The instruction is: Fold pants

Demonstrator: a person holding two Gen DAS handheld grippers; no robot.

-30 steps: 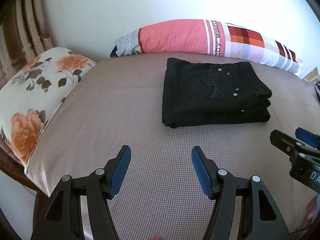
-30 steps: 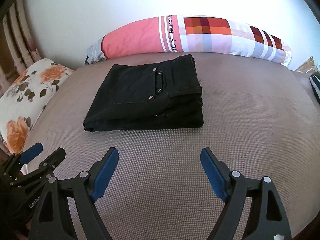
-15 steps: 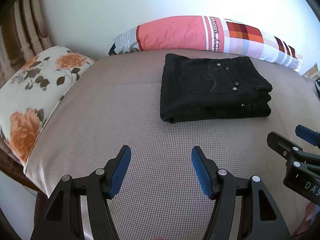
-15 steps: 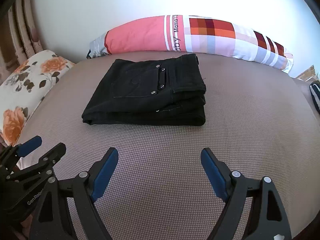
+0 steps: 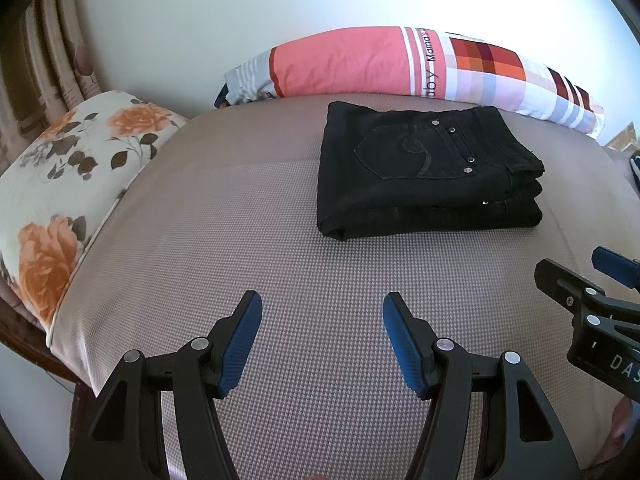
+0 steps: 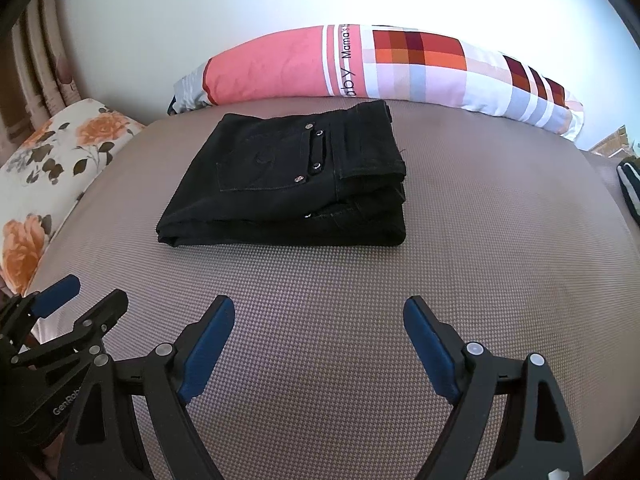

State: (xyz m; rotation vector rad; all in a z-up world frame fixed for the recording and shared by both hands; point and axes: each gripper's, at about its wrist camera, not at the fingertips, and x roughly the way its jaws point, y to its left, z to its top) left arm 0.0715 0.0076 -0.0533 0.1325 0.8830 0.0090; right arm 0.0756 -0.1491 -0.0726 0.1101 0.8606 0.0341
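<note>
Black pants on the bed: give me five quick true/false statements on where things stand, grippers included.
1. The black pants lie folded in a stack. True.
2. The left gripper is clamped on the pants. False: it is open, with only the bed cover between its fingers.
3. The right gripper holds nothing. True.
4. The floral pillow lies on top of the pants. False: it sits apart at the bed's left edge.
5. The pink checked bolster lies beyond the pants, along the wall. True.
</note>
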